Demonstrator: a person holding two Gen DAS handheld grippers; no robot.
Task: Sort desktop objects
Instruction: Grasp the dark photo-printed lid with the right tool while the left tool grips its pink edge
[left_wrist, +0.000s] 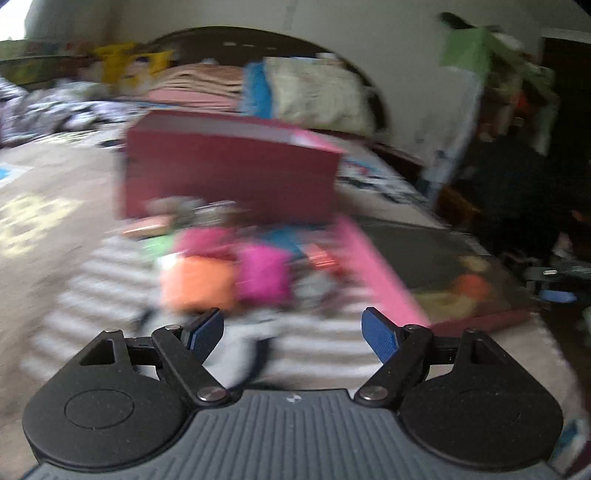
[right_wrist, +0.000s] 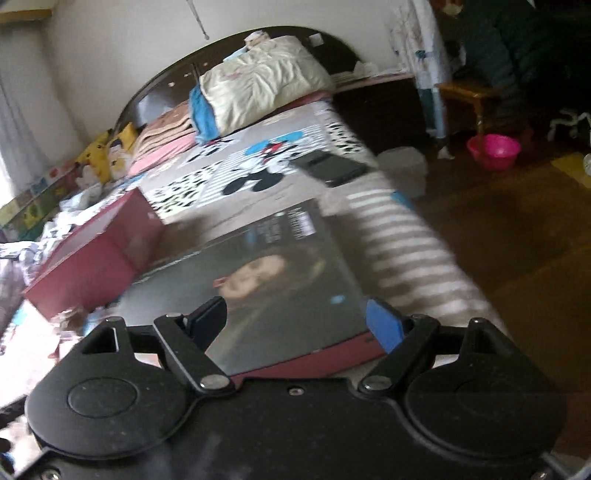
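Observation:
A blurred pile of small objects lies on the bed, among them an orange block (left_wrist: 199, 282) and a magenta block (left_wrist: 260, 275). Behind them stands a dark red open box (left_wrist: 232, 177). My left gripper (left_wrist: 291, 334) is open and empty, just short of the pile. The box's flat lid (right_wrist: 273, 280), with a printed picture, lies to the right; it also shows in the left wrist view (left_wrist: 436, 266). My right gripper (right_wrist: 295, 326) is open and empty above the lid's near edge. The red box (right_wrist: 96, 258) is to its left.
All of this is on a bed with a striped, cartoon-print cover (right_wrist: 258, 166). Pillows and folded blankets (right_wrist: 258, 85) lie at the headboard. A dark flat item (right_wrist: 332, 166) lies near the bed's right edge. The floor with a pink basin (right_wrist: 493, 149) is on the right.

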